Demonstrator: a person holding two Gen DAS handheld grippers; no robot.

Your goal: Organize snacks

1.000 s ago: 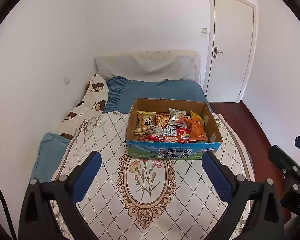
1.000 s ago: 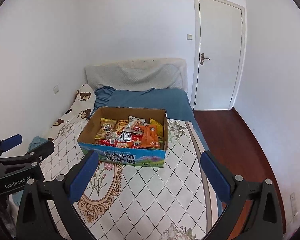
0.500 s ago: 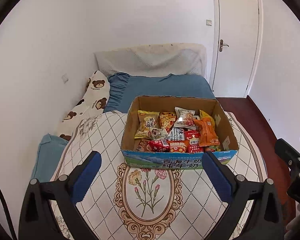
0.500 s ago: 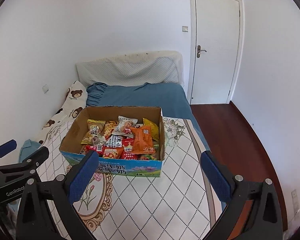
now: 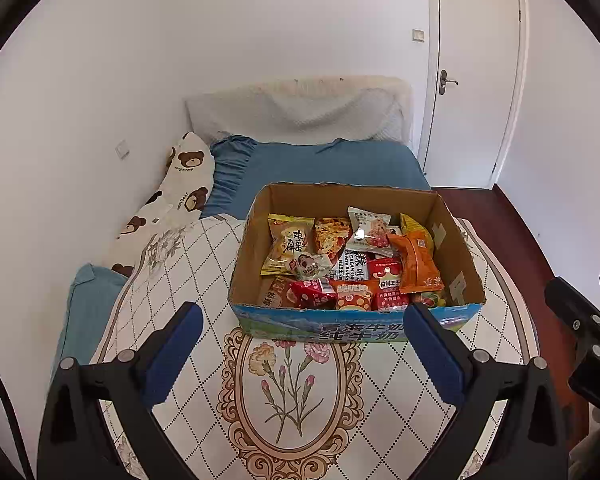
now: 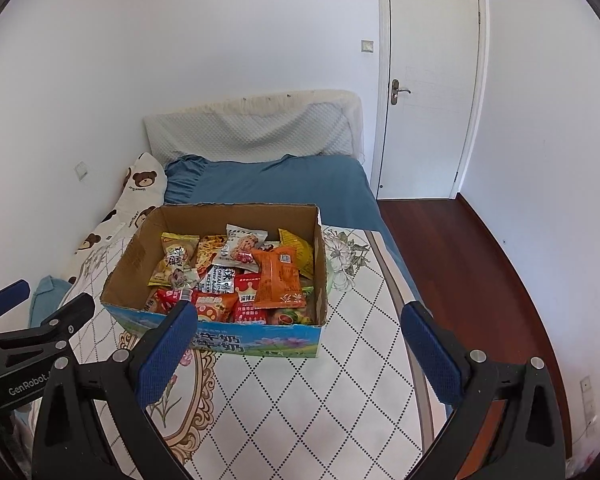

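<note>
While the bed carries a patterned quilt, the cardboard box sits on it mid-scene, snack packets heaped loosely inside. Left gripper and right gripper hover near, fingers spread, empty. That fits sorting pending or packets just gathered; neither can be settled.

Open-topped cardboard box on the quilt — access from above is unobstructed, its four upright walls blocking sideways entry. Snack packets crowd the floor, leaving bare cardboard only along the left wall. Bare quilt flanks the box; the bear-print pillow lies along the wall, well apart.
</note>
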